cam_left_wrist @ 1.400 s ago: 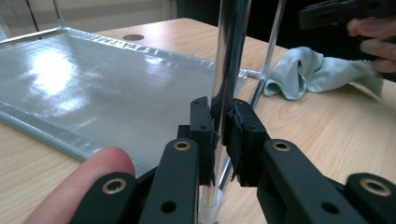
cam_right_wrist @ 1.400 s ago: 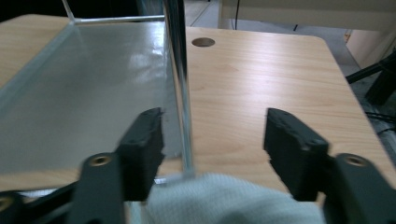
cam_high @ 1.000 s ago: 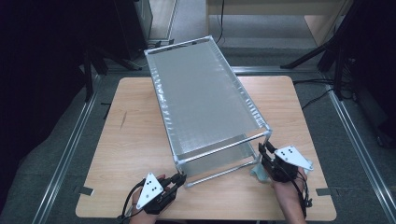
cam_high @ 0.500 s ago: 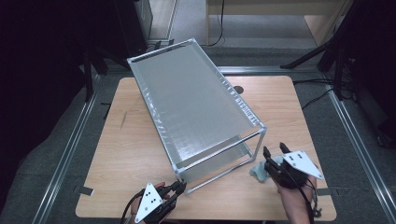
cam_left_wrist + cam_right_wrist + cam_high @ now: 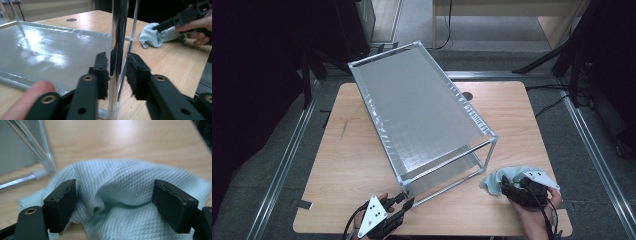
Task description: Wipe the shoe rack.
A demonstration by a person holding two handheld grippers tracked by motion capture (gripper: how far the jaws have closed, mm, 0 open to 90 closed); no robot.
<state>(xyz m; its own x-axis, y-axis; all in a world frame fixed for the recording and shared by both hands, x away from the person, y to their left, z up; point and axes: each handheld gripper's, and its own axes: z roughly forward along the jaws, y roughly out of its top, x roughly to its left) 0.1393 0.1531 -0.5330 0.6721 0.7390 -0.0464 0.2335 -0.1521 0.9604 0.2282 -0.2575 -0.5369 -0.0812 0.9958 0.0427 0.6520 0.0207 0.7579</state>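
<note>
- Jaws of the left gripper (image 5: 117, 72) have just been opening; they stand apart on either side of the rack's (image 5: 422, 105) chrome corner post (image 5: 117, 45), pads clear of it.
- Right gripper (image 5: 115, 202) jaws have just been opening too, spread wide over the pale blue cloth (image 5: 125, 195).
- Cloth lies crumpled on the wooden table (image 5: 352, 165), just beside the rack's near right corner.
- Rack sits skewed across the table.

Black tongs (image 5: 408, 202), brass rivets, grey triangular plates
</note>
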